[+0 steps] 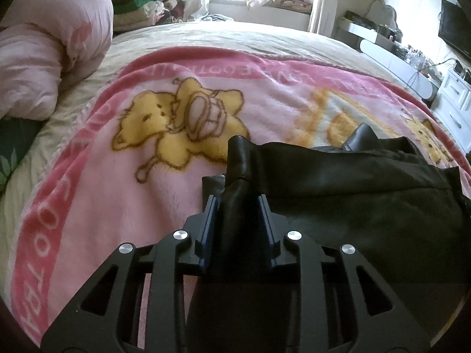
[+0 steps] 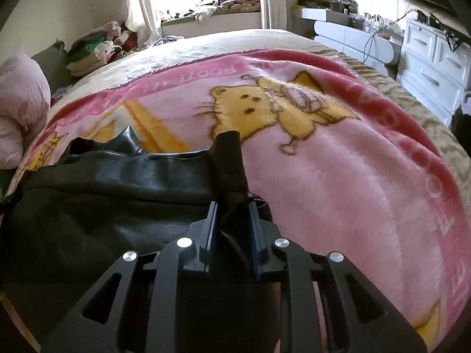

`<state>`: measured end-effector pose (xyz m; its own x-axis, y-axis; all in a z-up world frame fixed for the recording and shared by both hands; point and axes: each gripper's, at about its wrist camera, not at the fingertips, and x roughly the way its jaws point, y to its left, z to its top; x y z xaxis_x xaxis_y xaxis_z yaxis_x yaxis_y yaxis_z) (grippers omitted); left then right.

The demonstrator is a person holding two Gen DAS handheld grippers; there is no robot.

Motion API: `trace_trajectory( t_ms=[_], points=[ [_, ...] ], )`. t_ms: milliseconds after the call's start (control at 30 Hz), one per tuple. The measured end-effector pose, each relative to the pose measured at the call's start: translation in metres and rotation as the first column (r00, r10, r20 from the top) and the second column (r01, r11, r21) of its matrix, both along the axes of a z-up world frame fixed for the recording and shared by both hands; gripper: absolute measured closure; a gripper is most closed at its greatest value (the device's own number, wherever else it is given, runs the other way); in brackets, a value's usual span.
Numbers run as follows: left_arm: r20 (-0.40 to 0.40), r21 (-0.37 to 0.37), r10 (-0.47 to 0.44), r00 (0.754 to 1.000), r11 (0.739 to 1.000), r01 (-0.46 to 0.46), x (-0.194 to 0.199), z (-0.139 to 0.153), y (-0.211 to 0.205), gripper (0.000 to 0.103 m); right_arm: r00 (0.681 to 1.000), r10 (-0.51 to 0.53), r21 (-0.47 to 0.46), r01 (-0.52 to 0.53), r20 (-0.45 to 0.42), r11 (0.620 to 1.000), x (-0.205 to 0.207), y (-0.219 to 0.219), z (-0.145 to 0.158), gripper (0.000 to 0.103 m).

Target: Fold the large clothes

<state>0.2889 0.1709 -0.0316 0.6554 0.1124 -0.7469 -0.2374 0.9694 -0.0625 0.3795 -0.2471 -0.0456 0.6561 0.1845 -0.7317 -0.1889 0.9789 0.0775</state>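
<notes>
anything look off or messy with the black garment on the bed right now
Nothing damaged. The black garment lies bunched on the pink blanket, each end pinched by the left hand-held gripper and right hand-held gripper.

A bed (image 1: 265,33) with a cream cover carries everything. Spread on it, under and ahead of both tools, lies a pink cartoon-bear blanket (image 1: 117,194) (lettered red border). A black leather-like garment (image 2: 103,200) rests on that blanket, left of the right tool. A pink duvet (image 1: 44,58) is bunched far left.

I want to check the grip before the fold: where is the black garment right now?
The black garment lies on the pink blanket, its near corners pinched by the left tool and right tool.
</notes>
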Motion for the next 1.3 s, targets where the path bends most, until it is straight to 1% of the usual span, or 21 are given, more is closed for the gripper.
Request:
trace_trajectory(
  t_ms=[133,200,267,300,333,367,400,433,467,500,533,600,767,833,933,1033,1167,1200,1233,1300],
  points=[
    [-0.013,-0.013,0.001,1.0,1.0,-0.001,0.0,-0.007,0.001,0.079,1.0,-0.001,0.012,0.001,-0.008,1.0,0.0,-0.001,-0.003,0.082],
    [-0.01,-0.02,0.006,1.0,1.0,-0.007,-0.002,-0.005,0.003,0.076,1.0,0.004,0.022,-0.004,0.009,1.0,-0.003,-0.002,0.001,0.076],
    [-0.01,-0.008,0.032,0.999,0.999,-0.032,-0.005,0.001,0.007,0.053,1.0,-0.015,0.038,0.014,0.024,0.999,-0.008,-0.007,0.01,0.059],
    [-0.01,-0.008,0.039,0.999,0.999,-0.039,-0.006,0.004,0.009,0.049,0.999,-0.03,0.056,0.028,0.031,0.998,-0.012,-0.01,0.017,0.047],
    [-0.006,-0.02,0.049,0.999,0.999,-0.049,-0.009,0.008,0.013,0.043,0.998,-0.033,0.092,0.029,0.049,0.995,-0.017,-0.012,0.026,0.045],
    [-0.005,-0.031,0.054,0.999,0.998,-0.054,-0.011,0.01,0.016,0.037,0.998,-0.032,0.109,0.025,0.058,0.994,-0.021,-0.012,0.031,0.045],
    [-0.005,-0.041,0.064,0.998,0.997,-0.065,-0.015,0.013,0.02,0.034,0.997,-0.025,0.128,0.016,0.074,0.992,-0.027,-0.011,0.04,0.038],
    [-0.005,-0.041,0.074,0.997,0.996,-0.074,-0.018,0.015,0.021,0.028,0.996,-0.016,0.134,0.004,0.088,0.991,-0.033,-0.006,0.048,0.029],
    [-0.005,-0.039,0.085,0.996,0.996,-0.086,-0.023,0.018,0.023,0.021,0.993,0.007,0.138,-0.024,0.118,0.99,-0.041,0.001,0.058,0.027],
    [0.0,-0.038,0.098,0.995,0.994,-0.098,-0.029,0.022,0.025,0.017,0.99,0.025,0.137,-0.044,0.139,0.99,-0.047,0.007,0.064,0.025],
    [0.007,-0.041,0.108,0.994,0.993,-0.108,-0.035,0.025,0.026,0.009,0.986,0.051,0.132,-0.072,0.157,0.989,-0.054,0.017,0.072,0.019],
    [0.019,-0.054,0.123,0.992,0.991,-0.121,-0.047,0.031,0.03,0.009,0.98,0.098,0.13,-0.121,0.173,0.984,-0.065,0.035,0.083,0.01],
    [0.049,-0.072,0.151,0.987,0.986,-0.147,-0.067,0.047,0.036,0.009,0.964,0.204,0.119,-0.225,0.169,0.967,-0.088,0.078,0.091,0.008],
    [0.044,-0.082,0.15,0.988,0.986,-0.146,-0.07,0.051,0.037,0.009,0.954,0.247,0.111,-0.267,0.167,0.957,-0.098,0.095,0.091,0.008],
    [0.052,-0.072,0.156,0.986,0.986,-0.153,-0.077,0.058,0.036,0.009,0.942,0.297,0.098,-0.314,0.159,0.944,-0.11,0.117,0.09,0.008],
    [0.054,-0.084,0.154,0.987,0.985,-0.149,-0.083,0.059,0.038,0.009,0.932,0.33,0.089,-0.345,0.149,0.934,-0.124,0.134,0.089,0.007],
    [0.033,-0.093,0.163,0.986,0.983,-0.159,-0.086,0.054,0.045,0.009,0.917,0.37,0.06,-0.382,0.148,0.922,-0.137,0.152,0.085,0.008],
    [0.032,-0.098,0.163,0.986,0.982,-0.159,-0.085,0.054,0.047,0.009,0.911,0.384,0.028,-0.392,0.15,0.919,-0.142,0.159,0.083,0.011],
    [0.034,-0.108,0.162,0.986,0.982,-0.157,-0.085,0.053,0.048,0.009,0.909,0.389,0.0,-0.393,0.15,0.919,-0.145,0.162,0.082,0.021],
    [0.032,-0.135,0.15,0.988,0.98,-0.144,-0.083,0.049,0.05,0.009,0.909,0.391,-0.044,-0.389,0.147,0.92,-0.151,0.168,0.079,0.031]
  ],
)
